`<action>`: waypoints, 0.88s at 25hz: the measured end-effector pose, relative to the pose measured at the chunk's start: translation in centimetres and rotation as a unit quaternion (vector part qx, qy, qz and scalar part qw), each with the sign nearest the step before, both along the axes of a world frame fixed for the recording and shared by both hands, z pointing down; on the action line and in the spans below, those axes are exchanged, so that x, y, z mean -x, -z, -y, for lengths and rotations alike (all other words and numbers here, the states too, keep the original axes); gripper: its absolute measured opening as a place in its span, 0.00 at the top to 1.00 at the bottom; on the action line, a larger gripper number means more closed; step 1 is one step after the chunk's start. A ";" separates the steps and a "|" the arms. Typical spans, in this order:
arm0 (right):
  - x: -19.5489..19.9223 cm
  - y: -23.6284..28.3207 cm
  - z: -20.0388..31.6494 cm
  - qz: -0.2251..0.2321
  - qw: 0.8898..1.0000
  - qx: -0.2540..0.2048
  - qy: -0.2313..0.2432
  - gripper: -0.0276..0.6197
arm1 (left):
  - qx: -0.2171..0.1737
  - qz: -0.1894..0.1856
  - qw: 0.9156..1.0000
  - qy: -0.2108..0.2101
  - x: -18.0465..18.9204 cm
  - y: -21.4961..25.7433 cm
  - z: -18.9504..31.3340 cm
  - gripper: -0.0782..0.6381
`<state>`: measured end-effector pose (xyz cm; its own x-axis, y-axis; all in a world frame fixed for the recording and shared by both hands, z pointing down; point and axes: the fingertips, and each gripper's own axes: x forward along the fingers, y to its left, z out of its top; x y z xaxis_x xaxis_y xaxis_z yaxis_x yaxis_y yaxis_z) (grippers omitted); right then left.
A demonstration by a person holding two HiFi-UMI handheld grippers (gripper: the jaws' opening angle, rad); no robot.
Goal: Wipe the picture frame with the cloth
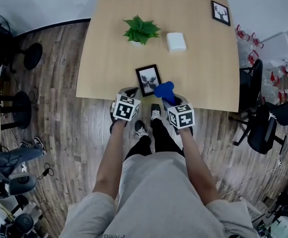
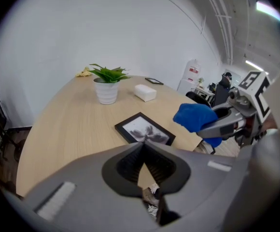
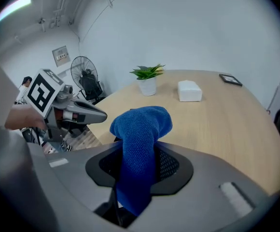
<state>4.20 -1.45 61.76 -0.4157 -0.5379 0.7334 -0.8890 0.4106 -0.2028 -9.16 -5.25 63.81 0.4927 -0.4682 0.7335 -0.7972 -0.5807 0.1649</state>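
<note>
Cloth pinched in right tongs, just beside picture frame; left tongs pressed together.

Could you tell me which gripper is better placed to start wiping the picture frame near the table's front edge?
Right. The right gripper is clamped on the blue cloth, held close beside the picture frame. The left gripper holds nothing, with its jaws together.
</note>
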 end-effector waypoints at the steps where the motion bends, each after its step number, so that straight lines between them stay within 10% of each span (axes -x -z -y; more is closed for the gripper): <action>1: 0.1 0.1 -0.3 0.002 1.000 -0.004 -0.005 0.77 | -0.004 -0.002 1.000 0.004 0.2 0.3 -0.5 0.82; 22: 1.8 3.7 -2.8 0.086 0.993 -0.074 -0.036 0.77 | -0.074 -0.066 0.993 0.059 0.8 5.2 -6.3 0.82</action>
